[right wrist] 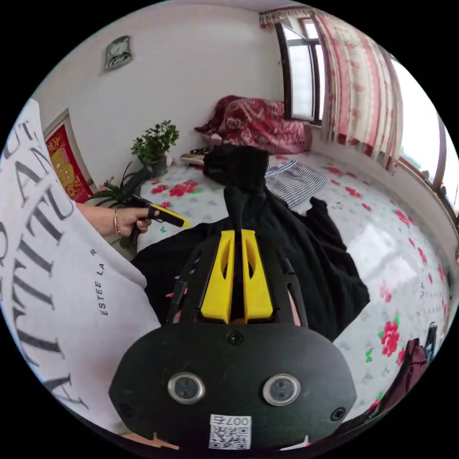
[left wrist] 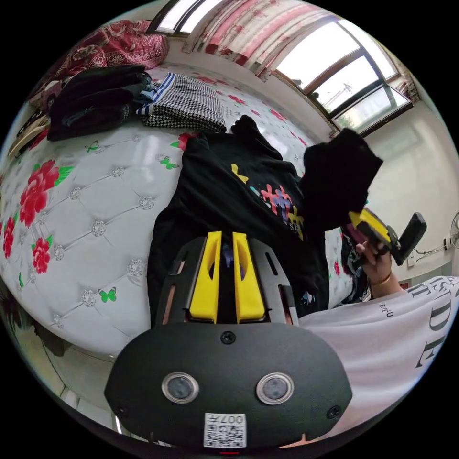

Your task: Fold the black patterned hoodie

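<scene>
A: Where is the black patterned hoodie [left wrist: 239,201] lying?

B: It is lying across the bed [left wrist: 95,191], on the white tufted cover with red flowers, print side up. The left tool [left wrist: 227,248] is pinching a bit of dark cloth near the hem, its yellow jaws nearly together. The right tool [right wrist: 237,248] is gripping a sleeve [right wrist: 236,177] and holding it up in the air, jaws pressed on the fabric.

A: What is looking risky?

B: My guess is the raised sleeve. It is hanging bunched and heavy, so it may be slipping out if the grip is only catching a thin fold. Swinging it across could also be dragging the body and wrinkling the printed front. And the hoodie's near edge is sitting close to the bed's edge, so a pull this way may be sliding it off.

A: And the room?

B: Daylight is coming through big windows [left wrist: 344,76] with pink striped curtains [right wrist: 363,95]. A houndstooth garment [left wrist: 186,103] and dark folded clothes [left wrist: 91,103] are resting further up the bed, beside a red quilt [right wrist: 258,122]. A potted plant [right wrist: 153,146] is standing by the wall. The person is wearing a white printed shirt [right wrist: 43,267].
</scene>
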`<state>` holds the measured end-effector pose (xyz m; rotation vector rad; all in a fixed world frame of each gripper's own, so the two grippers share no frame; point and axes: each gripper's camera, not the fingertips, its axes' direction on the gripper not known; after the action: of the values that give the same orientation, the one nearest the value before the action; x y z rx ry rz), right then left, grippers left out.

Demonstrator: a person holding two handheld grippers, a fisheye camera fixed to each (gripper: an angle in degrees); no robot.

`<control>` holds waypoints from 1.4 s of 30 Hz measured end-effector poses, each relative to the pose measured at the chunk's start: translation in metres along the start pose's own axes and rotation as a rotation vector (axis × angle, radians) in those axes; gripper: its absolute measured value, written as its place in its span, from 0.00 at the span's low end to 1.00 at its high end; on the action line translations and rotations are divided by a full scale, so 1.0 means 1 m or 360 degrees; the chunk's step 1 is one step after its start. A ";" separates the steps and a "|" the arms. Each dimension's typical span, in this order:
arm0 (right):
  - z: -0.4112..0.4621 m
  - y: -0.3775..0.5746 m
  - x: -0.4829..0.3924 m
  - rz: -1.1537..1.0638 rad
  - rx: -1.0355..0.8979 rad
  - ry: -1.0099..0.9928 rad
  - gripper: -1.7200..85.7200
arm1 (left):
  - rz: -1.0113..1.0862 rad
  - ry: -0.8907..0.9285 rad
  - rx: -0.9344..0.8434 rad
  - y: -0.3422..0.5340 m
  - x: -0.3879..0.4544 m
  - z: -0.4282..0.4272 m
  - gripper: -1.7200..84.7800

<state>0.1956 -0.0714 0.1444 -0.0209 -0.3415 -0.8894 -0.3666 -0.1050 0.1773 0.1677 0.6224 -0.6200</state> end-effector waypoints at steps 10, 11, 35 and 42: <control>0.129 -0.039 -0.037 -0.0002 -0.0476 -0.0199 0.05 | 0.0119 0.0035 -0.0181 0.023 -0.018 0.008 0.10; 0.129 -0.046 -0.037 0.0006 -0.0435 -0.0184 0.05 | 0.0156 0.0057 -0.0198 0.020 -0.015 0.013 0.11; 0.075 -0.117 0.110 0.0489 -0.0035 0.0232 0.13 | 0.0346 -0.0082 -0.0378 -0.030 -0.044 0.020 0.07; 0.100 -0.249 0.221 0.0379 0.0027 0.0457 0.16 | 0.0353 -0.0034 -0.0296 -0.096 -0.036 0.057 0.07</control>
<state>0.1049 -0.3812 0.2746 0.0801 -0.0757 -0.6424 -0.4180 -0.1834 0.2473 0.0546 0.6277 -0.3475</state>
